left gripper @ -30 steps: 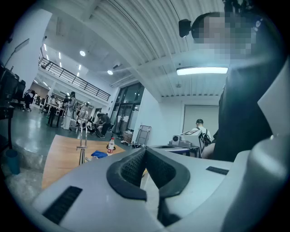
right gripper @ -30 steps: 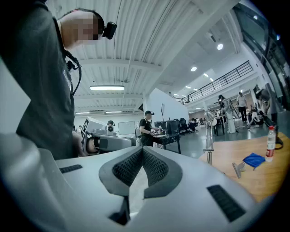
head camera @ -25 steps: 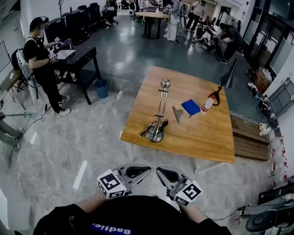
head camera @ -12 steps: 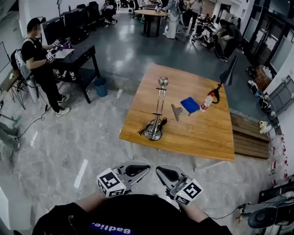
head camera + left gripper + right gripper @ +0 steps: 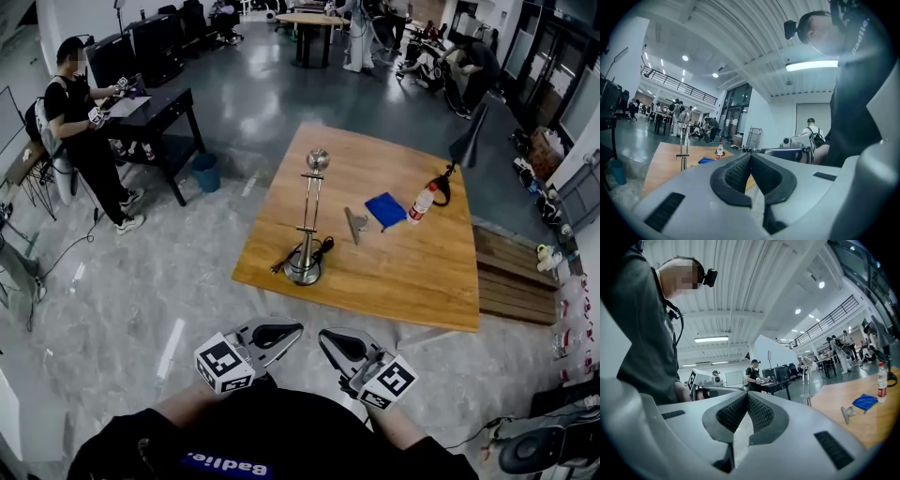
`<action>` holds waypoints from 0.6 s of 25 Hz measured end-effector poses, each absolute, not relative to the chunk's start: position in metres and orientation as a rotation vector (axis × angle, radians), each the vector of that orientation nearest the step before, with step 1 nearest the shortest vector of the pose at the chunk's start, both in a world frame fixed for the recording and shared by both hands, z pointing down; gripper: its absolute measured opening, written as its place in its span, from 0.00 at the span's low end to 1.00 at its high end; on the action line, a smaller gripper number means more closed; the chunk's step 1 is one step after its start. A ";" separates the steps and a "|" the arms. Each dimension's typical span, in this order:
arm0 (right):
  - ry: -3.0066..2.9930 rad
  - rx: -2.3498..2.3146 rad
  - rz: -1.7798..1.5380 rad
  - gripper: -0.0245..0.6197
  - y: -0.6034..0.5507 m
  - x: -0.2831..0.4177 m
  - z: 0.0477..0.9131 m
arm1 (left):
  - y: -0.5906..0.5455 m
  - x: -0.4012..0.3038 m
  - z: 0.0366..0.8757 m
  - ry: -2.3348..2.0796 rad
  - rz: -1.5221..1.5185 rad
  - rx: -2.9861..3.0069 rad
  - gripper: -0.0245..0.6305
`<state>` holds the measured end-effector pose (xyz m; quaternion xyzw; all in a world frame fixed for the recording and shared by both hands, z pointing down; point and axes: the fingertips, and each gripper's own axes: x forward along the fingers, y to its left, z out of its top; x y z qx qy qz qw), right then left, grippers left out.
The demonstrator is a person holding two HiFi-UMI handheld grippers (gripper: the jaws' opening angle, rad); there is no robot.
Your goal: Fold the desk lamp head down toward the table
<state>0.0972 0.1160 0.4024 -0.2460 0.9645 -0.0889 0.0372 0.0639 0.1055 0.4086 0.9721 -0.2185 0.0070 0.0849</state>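
Observation:
The desk lamp (image 5: 305, 230) stands upright on the wooden table (image 5: 412, 281), with a round metal base, a thin twin-rod arm and a small round head (image 5: 318, 159) on top. Its black cord lies by the base. My left gripper (image 5: 281, 332) and right gripper (image 5: 336, 345) are held side by side close to my body, short of the table's near edge and well away from the lamp. Both are shut with nothing between the jaws. The left gripper view shows the lamp (image 5: 683, 145) far off to the left, and the right gripper view shows the lamp (image 5: 804, 380) to the right.
On the table beyond the lamp lie a metal clip (image 5: 354, 225), a blue cloth (image 5: 385, 209) and a red-capped bottle (image 5: 422, 202). A wooden pallet (image 5: 511, 281) sits right of the table. At the left are a person (image 5: 80, 122), a black desk (image 5: 155, 117) and a blue bin (image 5: 205, 174).
The table and lamp have come nearer and shifted slightly left in the head view as I moved forward with both grippers. The jaws stay shut and the lamp still stands upright.

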 end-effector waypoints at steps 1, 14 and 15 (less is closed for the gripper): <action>2.961 -0.757 -0.276 0.05 0.110 0.100 0.404 | 0.099 0.066 0.411 -0.657 0.025 2.898 0.05; 2.953 -0.979 -0.259 0.05 -0.052 0.067 0.405 | -0.054 0.034 0.445 -0.458 0.047 3.012 0.05; 2.946 -1.006 -0.259 0.05 -0.065 0.065 0.403 | -0.065 0.032 0.447 -0.429 0.044 3.011 0.05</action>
